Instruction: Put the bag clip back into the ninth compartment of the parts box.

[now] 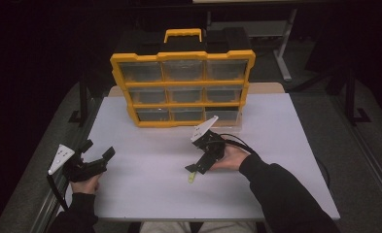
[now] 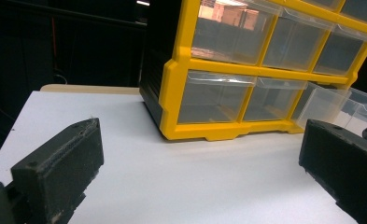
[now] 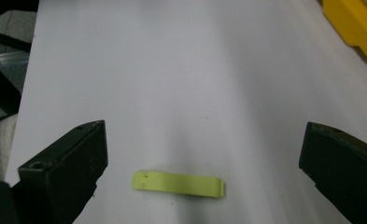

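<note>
— Yellow-green strip [image 3: 178,184] at lower centre of the right gripper view: where does it lie?
— Flat on the white table [image 1: 295,145], between the spread jaws of the right gripper [image 1: 197,167], which tilts down toward it from the person's right hand [image 1: 230,156], its sleeve entering from the lower right.
— And the other hand?
— At lower left of the high view the left hand [image 1: 84,184] holds the left gripper [image 1: 98,154] low, jaws wide apart, aimed at the yellow drawer organizer [image 1: 181,87] in the upper centre, one clear drawer [image 2: 333,105] pulled out.
</note>
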A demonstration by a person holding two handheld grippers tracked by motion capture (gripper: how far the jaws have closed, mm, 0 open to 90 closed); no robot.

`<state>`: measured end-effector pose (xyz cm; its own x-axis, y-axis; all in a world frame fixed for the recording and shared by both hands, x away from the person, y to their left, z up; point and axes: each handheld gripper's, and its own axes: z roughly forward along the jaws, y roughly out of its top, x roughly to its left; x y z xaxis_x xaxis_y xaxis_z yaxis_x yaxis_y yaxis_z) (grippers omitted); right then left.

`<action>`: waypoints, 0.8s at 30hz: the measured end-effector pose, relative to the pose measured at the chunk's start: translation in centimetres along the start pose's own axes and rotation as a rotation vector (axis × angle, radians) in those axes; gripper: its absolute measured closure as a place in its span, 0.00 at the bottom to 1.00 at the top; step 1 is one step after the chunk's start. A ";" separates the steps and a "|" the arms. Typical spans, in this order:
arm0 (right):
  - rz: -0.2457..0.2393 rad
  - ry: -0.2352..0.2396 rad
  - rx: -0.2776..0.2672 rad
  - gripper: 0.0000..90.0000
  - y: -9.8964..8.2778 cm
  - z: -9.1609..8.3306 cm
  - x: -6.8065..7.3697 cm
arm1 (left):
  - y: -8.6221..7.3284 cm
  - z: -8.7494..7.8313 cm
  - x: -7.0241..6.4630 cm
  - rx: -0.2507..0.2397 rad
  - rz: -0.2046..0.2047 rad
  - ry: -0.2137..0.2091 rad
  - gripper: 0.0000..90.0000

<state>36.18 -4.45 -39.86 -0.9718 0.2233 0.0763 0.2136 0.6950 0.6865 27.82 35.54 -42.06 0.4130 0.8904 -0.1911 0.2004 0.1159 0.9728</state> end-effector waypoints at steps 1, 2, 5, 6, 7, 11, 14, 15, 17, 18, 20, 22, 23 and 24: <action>-0.017 0.000 0.007 0.01 0.0 0.2 0.0 | 0.0 0.0 0.0 -0.002 -0.001 0.001 0.00; -0.020 0.010 0.016 0.01 0.0 0.4 0.0 | 0.0 0.0 0.0 -0.004 -0.001 0.001 0.00; -0.043 0.032 0.051 0.01 -0.1 0.9 0.1 | 0.0 0.0 0.0 -0.002 -0.001 -0.001 0.00; -0.057 0.040 0.065 0.03 -0.1 1.1 0.1 | 0.0 0.0 0.0 0.001 0.001 0.000 0.00; -0.066 0.047 0.079 0.03 -0.2 1.2 0.1 | 0.0 0.0 0.0 0.000 0.001 -0.001 0.00; -0.095 0.051 0.117 0.04 -0.2 1.8 0.1 | 0.0 0.0 0.0 0.001 0.001 -0.001 0.00; -0.110 0.052 0.137 0.06 -0.2 2.1 0.0 | 0.0 0.0 0.0 0.006 0.005 -0.004 0.00; -0.110 0.052 0.137 0.06 -0.2 2.1 0.0 | 0.0 0.0 0.0 0.006 0.005 -0.004 0.00; -0.126 0.059 0.151 0.10 -0.2 2.4 -0.1 | 0.0 0.0 0.1 0.005 0.004 -0.004 0.00; -0.133 0.059 0.155 0.12 -0.2 2.5 -0.1 | 0.0 0.0 0.1 0.004 0.003 -0.004 0.00; -0.150 0.058 0.173 0.14 -0.3 2.6 -0.1 | 0.0 0.0 0.1 0.004 0.002 -0.004 0.00; -0.160 0.065 0.189 0.15 -0.4 2.8 -0.1 | 0.0 0.0 0.1 0.005 0.004 -0.005 0.00; -0.169 0.066 0.195 0.16 -0.5 2.9 -0.1 | 0.0 0.0 0.1 0.006 0.004 -0.005 0.00; -0.174 0.071 0.204 0.16 -0.5 3.0 -0.1 | 0.0 0.0 0.1 0.006 0.004 -0.005 0.00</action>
<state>36.41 -2.81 -42.40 -0.9986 0.0453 0.0258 0.0521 0.8437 0.5342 27.85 35.58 -42.08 0.4180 0.8887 -0.1882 0.2045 0.1098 0.9727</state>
